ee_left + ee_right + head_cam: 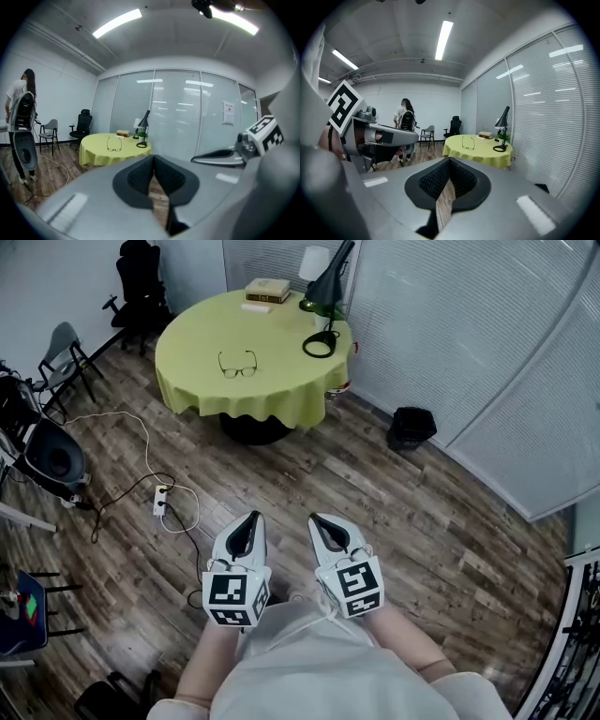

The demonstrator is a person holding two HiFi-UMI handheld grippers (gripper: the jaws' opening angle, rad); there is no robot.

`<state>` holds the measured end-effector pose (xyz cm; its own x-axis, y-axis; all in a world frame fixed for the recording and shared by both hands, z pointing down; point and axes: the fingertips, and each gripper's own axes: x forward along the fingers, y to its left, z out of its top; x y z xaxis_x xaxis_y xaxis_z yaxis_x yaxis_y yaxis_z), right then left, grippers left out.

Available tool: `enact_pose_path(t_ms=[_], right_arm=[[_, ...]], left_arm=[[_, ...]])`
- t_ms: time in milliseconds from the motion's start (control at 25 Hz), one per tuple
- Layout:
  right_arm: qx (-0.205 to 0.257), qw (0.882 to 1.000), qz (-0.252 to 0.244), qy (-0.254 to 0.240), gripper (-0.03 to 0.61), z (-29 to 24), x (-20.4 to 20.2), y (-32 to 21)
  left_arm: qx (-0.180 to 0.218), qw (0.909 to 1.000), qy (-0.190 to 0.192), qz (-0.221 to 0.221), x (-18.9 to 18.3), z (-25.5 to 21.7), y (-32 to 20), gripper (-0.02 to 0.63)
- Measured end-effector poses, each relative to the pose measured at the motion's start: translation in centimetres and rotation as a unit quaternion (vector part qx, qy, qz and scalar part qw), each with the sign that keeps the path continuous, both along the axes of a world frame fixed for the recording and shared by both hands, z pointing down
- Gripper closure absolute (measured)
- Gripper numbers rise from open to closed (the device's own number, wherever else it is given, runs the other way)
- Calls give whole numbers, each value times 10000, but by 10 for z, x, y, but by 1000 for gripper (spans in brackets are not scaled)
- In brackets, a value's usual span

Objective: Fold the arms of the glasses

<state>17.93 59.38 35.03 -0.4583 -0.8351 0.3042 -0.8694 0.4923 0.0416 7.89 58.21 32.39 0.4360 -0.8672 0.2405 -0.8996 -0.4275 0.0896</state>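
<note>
Both grippers idle: left gripper (251, 517) and right gripper (324, 519) each have their fingers pressed together, nothing between them. The glasses (237, 365) lie with arms open on the yellow-clothed table (281, 395), straight ahead of the fingertips and well apart from them. Expect a light, thin, fragile frame that may slide on the cloth. Plan: pinch the front beside one hinge and push the arm near its tip.
</note>
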Motion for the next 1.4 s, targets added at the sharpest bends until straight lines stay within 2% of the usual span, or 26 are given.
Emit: enact_pose_path(t_ms=[320,600,840,1080,1280,1400], right_arm=[[-320,9992,66,-241,580,20,9,-26],[-529,9979,171,-336,580,33,-9,-84],[-698,9963,402,-308,580,46,-38,-174],[-912,9936,638,-206,580,47,-80,-284],[-998,9915,821,-124,580,46,-128,-384],[-1008,9905,924,-121,580,44,-155,-432]], left_arm=[[-165,9994,-120,-263,-13,16,-22,607],[-263,9987,-117,-414,-47,30,-81,607],[-467,9985,23,-292,-82,45,-178,607],[-680,9973,260,-117,-126,45,-298,607],[-611,9977,132,246,-169,36,-400,607],[-736,9965,152,365,-195,38,-450,607]])
